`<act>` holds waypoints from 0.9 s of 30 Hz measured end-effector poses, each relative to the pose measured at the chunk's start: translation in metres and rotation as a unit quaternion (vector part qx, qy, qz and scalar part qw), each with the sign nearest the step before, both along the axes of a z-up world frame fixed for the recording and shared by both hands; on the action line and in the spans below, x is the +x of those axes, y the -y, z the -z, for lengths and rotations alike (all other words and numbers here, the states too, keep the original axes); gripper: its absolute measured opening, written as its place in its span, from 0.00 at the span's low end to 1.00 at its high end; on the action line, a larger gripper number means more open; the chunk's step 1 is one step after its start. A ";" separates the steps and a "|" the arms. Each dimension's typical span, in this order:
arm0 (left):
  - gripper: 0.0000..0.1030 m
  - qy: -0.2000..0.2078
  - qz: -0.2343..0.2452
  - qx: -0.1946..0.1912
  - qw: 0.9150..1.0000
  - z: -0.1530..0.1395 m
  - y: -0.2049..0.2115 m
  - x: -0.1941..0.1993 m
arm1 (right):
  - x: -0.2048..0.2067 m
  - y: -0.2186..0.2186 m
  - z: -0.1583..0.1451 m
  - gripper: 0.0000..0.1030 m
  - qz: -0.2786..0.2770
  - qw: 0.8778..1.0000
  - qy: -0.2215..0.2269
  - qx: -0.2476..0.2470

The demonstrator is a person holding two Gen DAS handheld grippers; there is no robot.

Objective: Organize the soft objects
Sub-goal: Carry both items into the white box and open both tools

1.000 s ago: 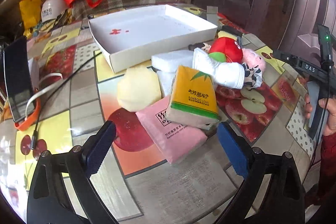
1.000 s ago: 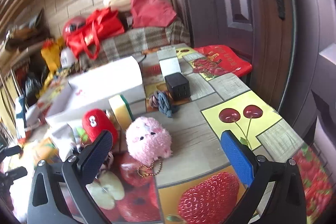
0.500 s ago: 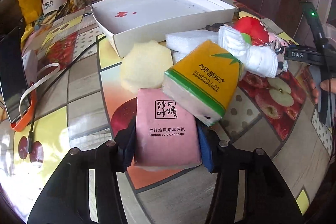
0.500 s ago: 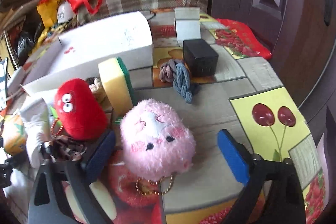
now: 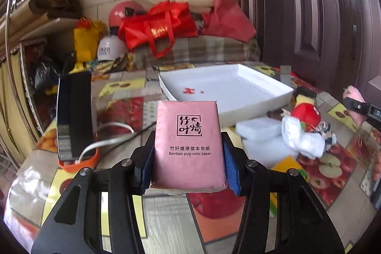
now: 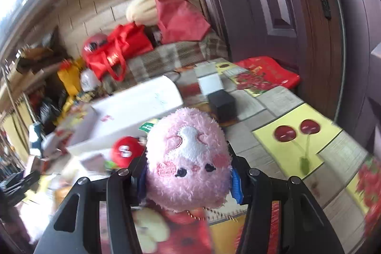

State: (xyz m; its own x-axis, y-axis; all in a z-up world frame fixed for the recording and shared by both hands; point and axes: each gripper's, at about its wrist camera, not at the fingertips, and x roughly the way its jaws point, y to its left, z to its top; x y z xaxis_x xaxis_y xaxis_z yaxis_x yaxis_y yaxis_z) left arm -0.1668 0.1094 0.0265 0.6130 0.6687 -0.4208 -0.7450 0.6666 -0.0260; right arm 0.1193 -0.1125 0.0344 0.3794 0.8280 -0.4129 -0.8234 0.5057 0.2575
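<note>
Left gripper [image 5: 188,166] pinched the pink tissue pack [image 5: 189,146], right gripper [image 6: 188,179], jaws closing, squeezed the pink plush [image 6: 188,163]; both lifted off the table [image 5: 166,223], apparently bound for the white tray [image 5: 257,108] near its far edge.

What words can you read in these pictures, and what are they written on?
"Bamboo pulp color paper": on the pink soft tissue pack, under a boxed Chinese logo and a line of Chinese characters.
White round helmet: dark characters, too small to read.
Red fabric bag: gold print, too blurred.
Green label behind the pink fluffy plush toy: white letters, too blurred.
Red round plush: a white mark, unclear.
</note>
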 end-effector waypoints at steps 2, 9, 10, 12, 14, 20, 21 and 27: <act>0.49 0.006 -0.003 0.022 1.000 -0.002 -0.005 0.007 | -0.019 -0.016 -0.004 0.52 -0.024 1.000 0.019 0.007; 0.49 0.018 -0.044 0.034 0.998 -0.008 -0.035 0.010 | -0.075 -0.094 -0.002 0.52 -0.128 0.990 0.065 -0.002; 0.49 0.023 -0.051 0.039 0.998 -0.009 -0.037 0.008 | -0.079 -0.106 -0.002 0.52 -0.139 0.988 0.069 -0.002; 0.49 0.028 -0.061 0.048 0.997 -0.012 -0.042 0.008 | -0.091 -0.128 -0.004 0.52 -0.155 0.984 0.086 0.006; 0.49 0.027 -0.071 0.051 0.996 -0.013 -0.047 0.010 | -0.096 -0.150 -0.005 0.52 -0.167 0.981 0.101 0.009; 0.49 0.025 -0.083 0.054 0.995 -0.013 -0.068 0.026 | -0.067 -0.186 -0.002 0.52 -0.147 0.984 0.095 -0.001; 0.49 0.025 -0.084 0.053 0.995 -0.013 -0.071 0.030 | -0.054 -0.182 -0.002 0.52 -0.124 0.988 0.096 0.001; 0.49 0.003 -0.086 0.036 0.996 -0.010 -0.099 0.068 | 0.026 -0.145 -0.004 0.53 0.016 0.998 0.063 0.015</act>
